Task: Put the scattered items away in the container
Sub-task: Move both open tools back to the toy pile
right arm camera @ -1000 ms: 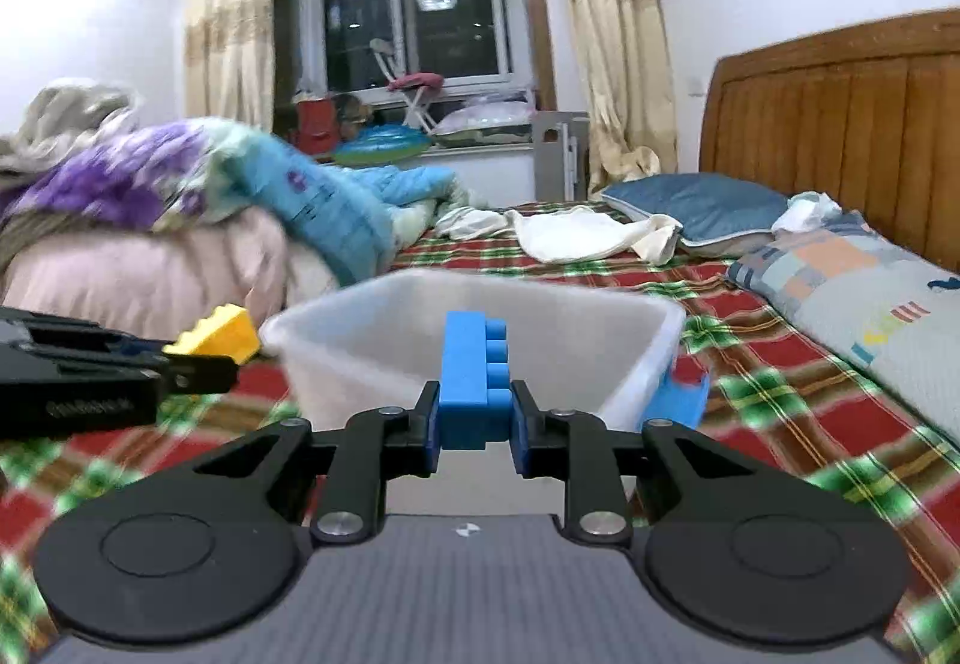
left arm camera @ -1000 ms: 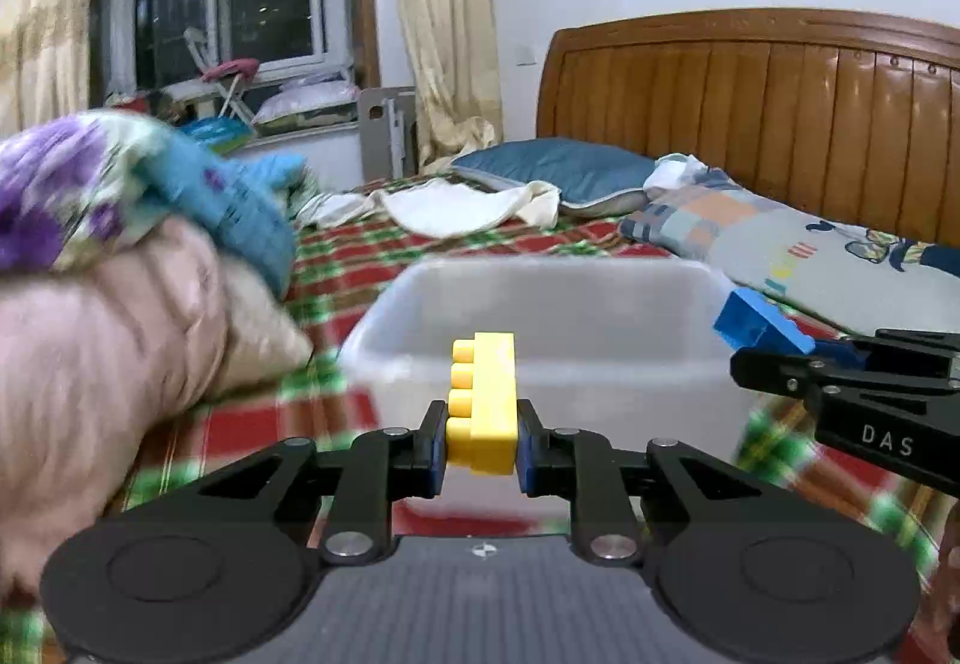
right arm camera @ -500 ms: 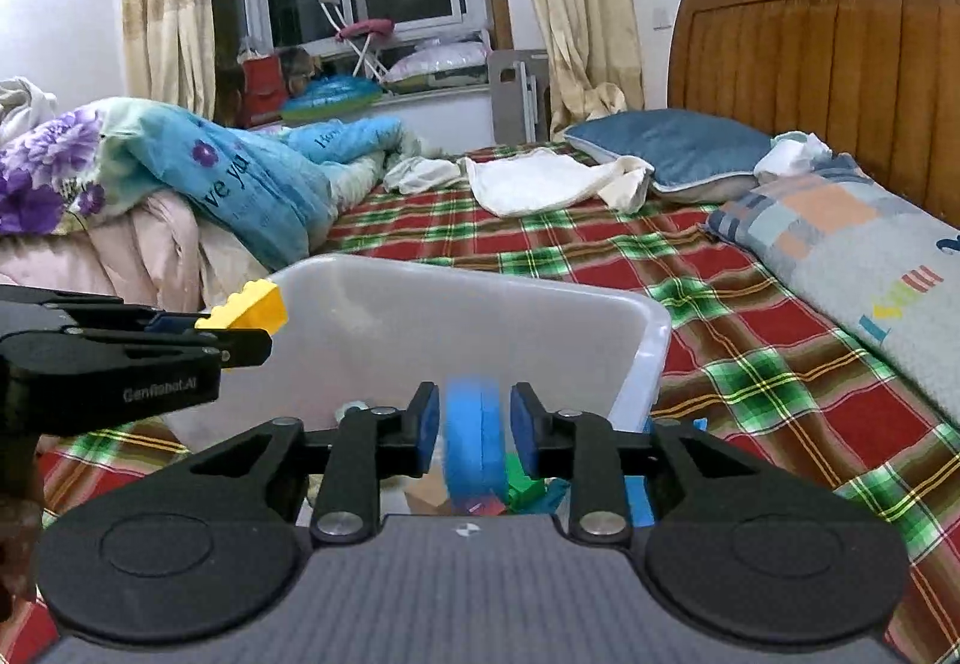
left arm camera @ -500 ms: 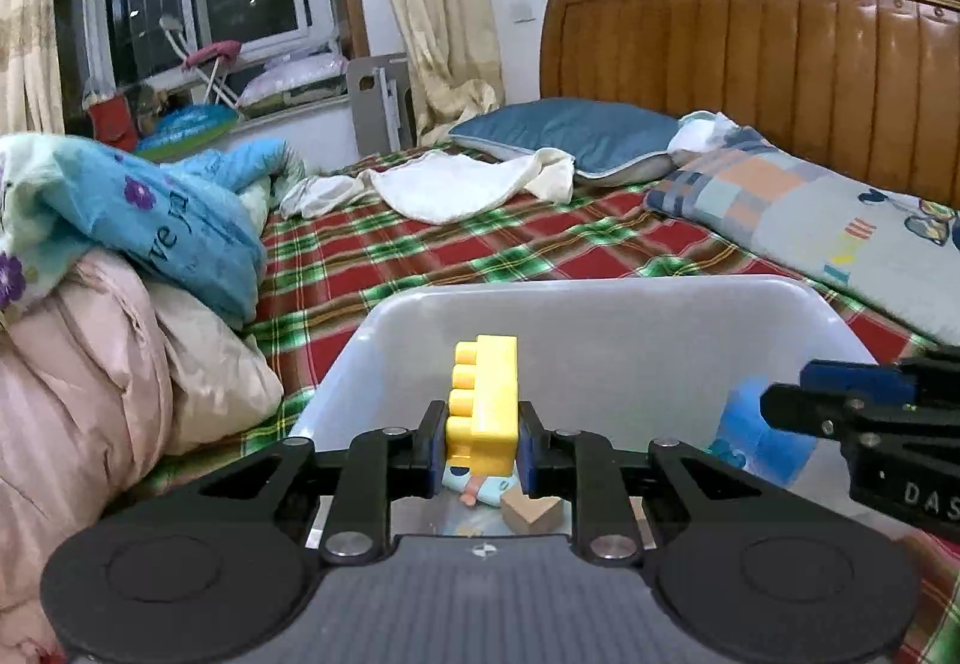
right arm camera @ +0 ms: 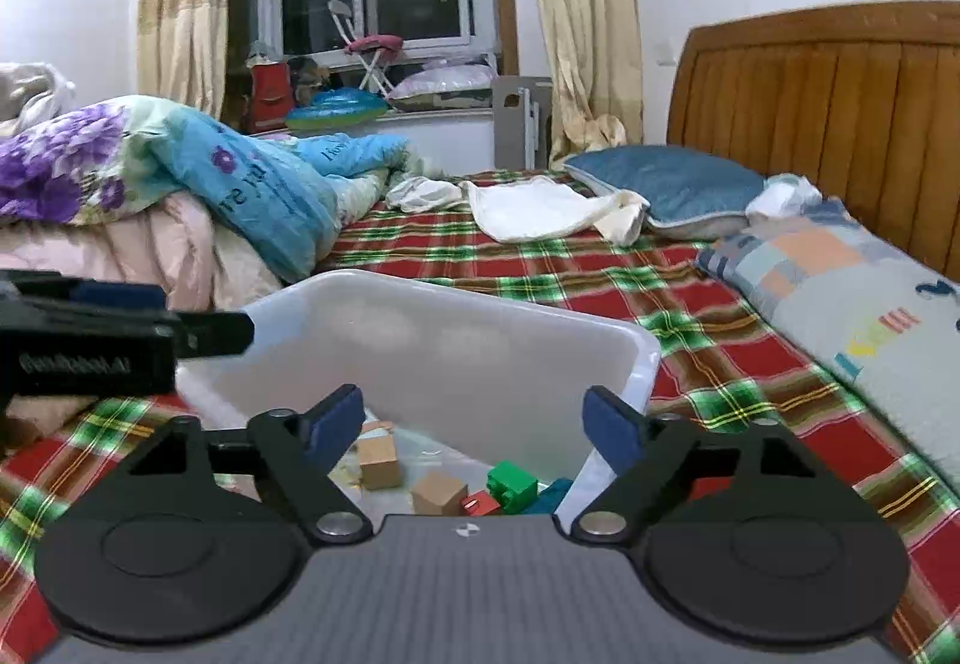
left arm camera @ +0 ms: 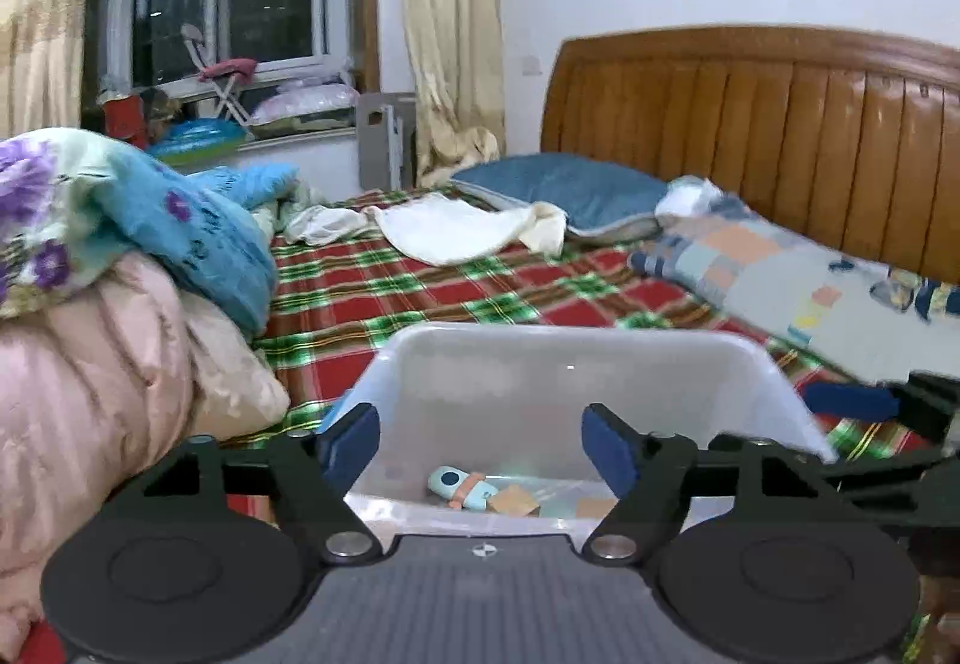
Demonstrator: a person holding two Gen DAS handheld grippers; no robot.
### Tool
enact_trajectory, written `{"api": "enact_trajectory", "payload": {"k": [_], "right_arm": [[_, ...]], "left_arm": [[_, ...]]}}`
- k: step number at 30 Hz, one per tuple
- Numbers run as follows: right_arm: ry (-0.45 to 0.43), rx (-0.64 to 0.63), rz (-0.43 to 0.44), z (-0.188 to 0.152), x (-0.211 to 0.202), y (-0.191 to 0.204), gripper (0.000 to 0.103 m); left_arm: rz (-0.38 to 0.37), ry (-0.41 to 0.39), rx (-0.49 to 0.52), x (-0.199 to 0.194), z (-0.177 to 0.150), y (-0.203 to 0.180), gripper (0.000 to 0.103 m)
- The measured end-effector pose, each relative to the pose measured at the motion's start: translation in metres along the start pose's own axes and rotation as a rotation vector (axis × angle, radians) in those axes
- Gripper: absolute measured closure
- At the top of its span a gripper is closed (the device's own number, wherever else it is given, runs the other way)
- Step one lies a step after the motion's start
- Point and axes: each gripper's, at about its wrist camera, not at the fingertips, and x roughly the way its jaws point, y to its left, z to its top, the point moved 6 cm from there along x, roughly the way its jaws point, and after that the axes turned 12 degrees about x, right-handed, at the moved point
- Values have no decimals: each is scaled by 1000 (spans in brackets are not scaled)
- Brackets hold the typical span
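Note:
A translucent white plastic bin stands on the plaid bed cover; it also shows in the right wrist view. My left gripper is open and empty over the bin's near side. My right gripper is open and empty above the bin's near right corner. Inside the bin lie a light-blue toy figure, wooden blocks, a green brick and a small red brick. The left gripper's side shows at the left of the right wrist view.
A pile of pink and blue quilts lies left of the bin. A white cloth, a blue pillow and a patchwork pillow lie further up the bed. A wooden headboard stands at the right.
Both grippers moved over the bin and opened. The yellow brick has left the left gripper and the blue brick the right one; neither brick is in view now.

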Motion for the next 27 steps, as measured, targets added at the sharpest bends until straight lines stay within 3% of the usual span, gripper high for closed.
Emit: {"api": "enact_trajectory", "payload": {"k": [2, 5, 8, 12, 16, 22, 27], "right_arm": [[-4, -3, -3, -2, -11, 6, 7], [-16, -2, -3, -12, -30, 15, 2], [-20, 1, 22, -31, -47, 23, 0], [-5, -8, 129, -71, -63, 31, 0], [76, -51, 166, -115, -66, 37, 0], [181, -115, 200, -161, -65, 39, 0], [175, -125, 185, -175, -72, 40, 0]], "left_arm": [[-10, -18, -47, -19, -2, 5, 24], [-48, -23, -89, -42, -11, 9, 23], [-13, 9, -43, -62, -33, 5, 23], [76, 28, 67, -90, -71, -6, 23], [39, 72, 74, -108, -120, -19, 23], [23, 146, 81, -108, -174, -29, 23], [7, 146, 48, -95, -187, -25, 23]]}}
